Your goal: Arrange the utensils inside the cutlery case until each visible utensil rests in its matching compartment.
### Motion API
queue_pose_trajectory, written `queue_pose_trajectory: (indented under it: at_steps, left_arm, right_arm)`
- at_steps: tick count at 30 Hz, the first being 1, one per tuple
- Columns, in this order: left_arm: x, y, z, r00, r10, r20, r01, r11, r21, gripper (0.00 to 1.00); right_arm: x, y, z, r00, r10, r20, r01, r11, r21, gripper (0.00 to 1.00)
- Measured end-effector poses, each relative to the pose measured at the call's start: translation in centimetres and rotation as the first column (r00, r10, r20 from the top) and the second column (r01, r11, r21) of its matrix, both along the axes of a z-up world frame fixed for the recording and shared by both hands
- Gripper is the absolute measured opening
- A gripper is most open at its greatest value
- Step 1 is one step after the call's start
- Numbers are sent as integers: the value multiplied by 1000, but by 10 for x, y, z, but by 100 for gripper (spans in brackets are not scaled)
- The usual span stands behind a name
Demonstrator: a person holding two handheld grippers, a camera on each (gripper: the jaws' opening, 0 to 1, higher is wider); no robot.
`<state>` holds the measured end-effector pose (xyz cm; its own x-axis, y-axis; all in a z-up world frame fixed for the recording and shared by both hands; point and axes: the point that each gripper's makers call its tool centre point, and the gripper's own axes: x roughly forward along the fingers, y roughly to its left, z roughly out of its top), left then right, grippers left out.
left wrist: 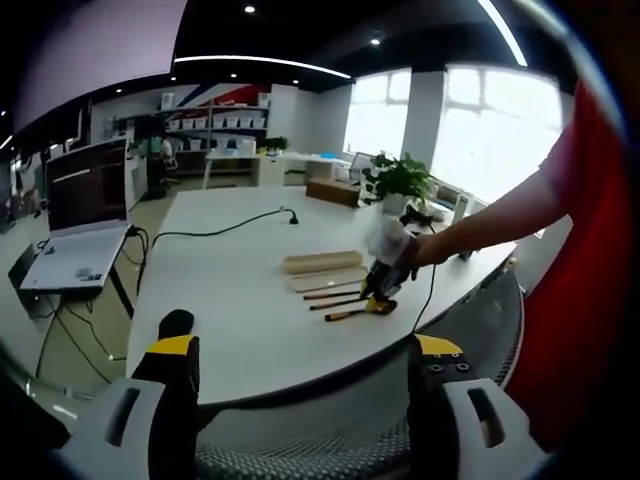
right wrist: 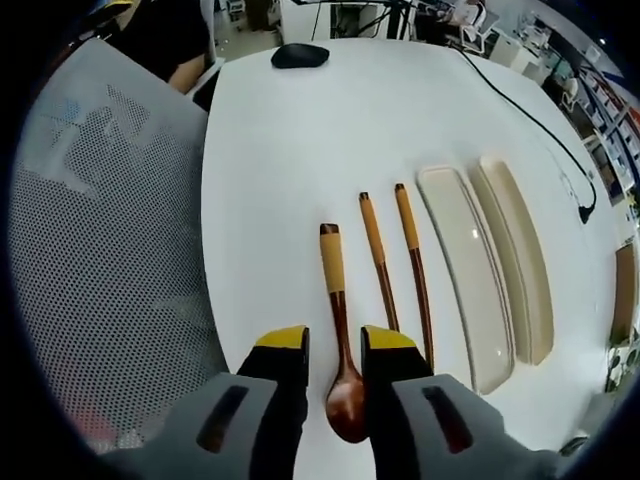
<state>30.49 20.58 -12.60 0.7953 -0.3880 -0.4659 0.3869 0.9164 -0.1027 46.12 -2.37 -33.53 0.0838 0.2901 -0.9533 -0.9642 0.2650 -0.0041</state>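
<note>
- Right gripper (right wrist: 335, 372) straddles the wooden spoon (right wrist: 339, 330) on the tabletop (right wrist: 290, 140) — fingers apparently not yet clamped.
- Left gripper (left wrist: 305, 375) hangs released, well back.
- Next: close, lift, carry to the cutlery case (right wrist: 470, 270) beside the chopsticks (right wrist: 395, 255).

A white counter (left wrist: 240, 300) in a bright office carries a beige cutlery case (left wrist: 322, 262) with its lid (left wrist: 328, 281) just beside it and wooden utensils (left wrist: 340, 303) laid in a row nearby. A person's outstretched arm (left wrist: 500, 222) holds the right gripper (left wrist: 380, 288) down over the utensils. The left gripper (left wrist: 305, 375) hangs back off the counter's near edge, jaws spread wide above a mesh chair (left wrist: 300, 455). A laptop (left wrist: 80, 215) sits at left, a potted plant (left wrist: 400, 180) behind.
</note>
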Motion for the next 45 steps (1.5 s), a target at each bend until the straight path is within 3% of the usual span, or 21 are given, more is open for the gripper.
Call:
queue_pose_trajectory:
  at_steps: [9,32,45]
  left_arm:
    - [1,1,6,1000,22,11,-22,999,-29,88]
    - [-10,2,-1,999,36,-16,-36,999,1,87]
    - [-8,4,-4,998,60,-20,-60,998,-4,87]
  right_arm:
    - [-2,5,-4,999,34,-3,-34,999,-24,18]
    - [9,1,-30,998,44,-42,-48,994,-95,15]
    - [3,0,-27,997,56,-52,-63,986,-152,9]
